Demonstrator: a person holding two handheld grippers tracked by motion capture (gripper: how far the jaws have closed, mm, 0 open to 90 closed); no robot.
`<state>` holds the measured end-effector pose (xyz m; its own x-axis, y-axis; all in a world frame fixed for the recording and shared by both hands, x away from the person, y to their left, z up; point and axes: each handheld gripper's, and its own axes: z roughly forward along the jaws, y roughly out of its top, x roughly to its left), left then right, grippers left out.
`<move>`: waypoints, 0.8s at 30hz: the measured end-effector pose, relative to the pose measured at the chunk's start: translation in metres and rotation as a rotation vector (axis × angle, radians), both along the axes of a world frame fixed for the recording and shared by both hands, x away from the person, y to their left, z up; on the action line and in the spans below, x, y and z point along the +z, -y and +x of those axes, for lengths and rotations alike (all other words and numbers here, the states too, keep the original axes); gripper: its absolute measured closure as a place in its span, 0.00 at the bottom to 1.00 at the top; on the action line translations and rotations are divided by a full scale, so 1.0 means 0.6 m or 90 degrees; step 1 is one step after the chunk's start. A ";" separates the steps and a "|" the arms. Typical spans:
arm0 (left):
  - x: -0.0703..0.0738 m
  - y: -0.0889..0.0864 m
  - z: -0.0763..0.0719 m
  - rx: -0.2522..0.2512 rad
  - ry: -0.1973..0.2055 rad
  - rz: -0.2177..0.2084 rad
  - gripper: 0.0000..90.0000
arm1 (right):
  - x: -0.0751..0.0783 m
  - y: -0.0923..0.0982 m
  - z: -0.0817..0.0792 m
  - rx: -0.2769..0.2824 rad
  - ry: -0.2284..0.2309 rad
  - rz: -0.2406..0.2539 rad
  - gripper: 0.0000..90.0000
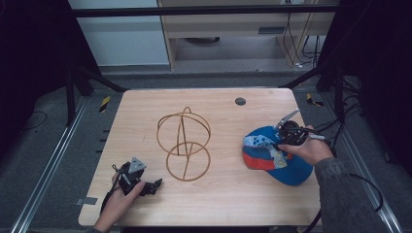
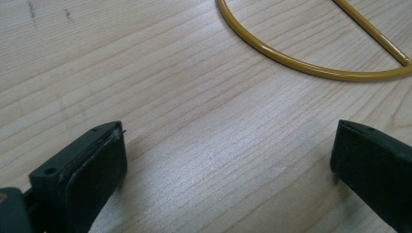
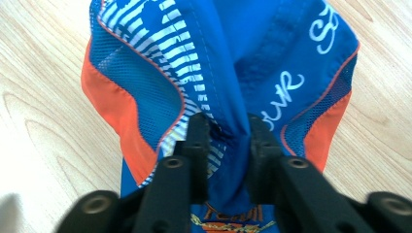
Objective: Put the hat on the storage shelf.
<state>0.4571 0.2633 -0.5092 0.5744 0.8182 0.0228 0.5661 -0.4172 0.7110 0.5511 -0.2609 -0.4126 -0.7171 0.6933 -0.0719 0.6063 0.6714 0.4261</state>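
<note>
Between the two black jaws of the right gripper point(image 3: 227, 133) a fold of blue cloth is pinched, so this gripper is clamped on the one cap point(image 3: 252, 63) on the table. No earlier look is at hand, so only the hold itself can be told. One cap lies there, blue with orange mesh panels, white stripes and white lettering; in the high view the cap point(image 1: 286, 167) sits at the right side of the table point(image 1: 228, 194), with the right gripper point(image 1: 290, 137) on its far edge and the person's hand over it. One yellow wire frame point(image 1: 184, 143), made of rings joined together, stands at the middle of the table, well apart from the cap. One small dark round spot point(image 1: 240, 101) marks the far part of the tabletop. Near the front left corner the left gripper point(image 1: 151, 186) rests low, jaws spread wide with bare wood between them; a curve of the wire frame point(image 2: 311, 65) lies just beyond.
</note>
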 end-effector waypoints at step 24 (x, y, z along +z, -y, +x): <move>0.000 0.000 0.000 0.000 0.000 0.000 0.00 | 0.074 0.010 -0.020 0.017 -0.001 0.037 1.00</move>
<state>0.4571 0.2633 -0.5092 0.5743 0.8183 0.0228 0.5661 -0.4171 0.7110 0.5394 -0.2667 -0.3683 -0.7357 0.6766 -0.0309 0.5890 0.6617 0.4639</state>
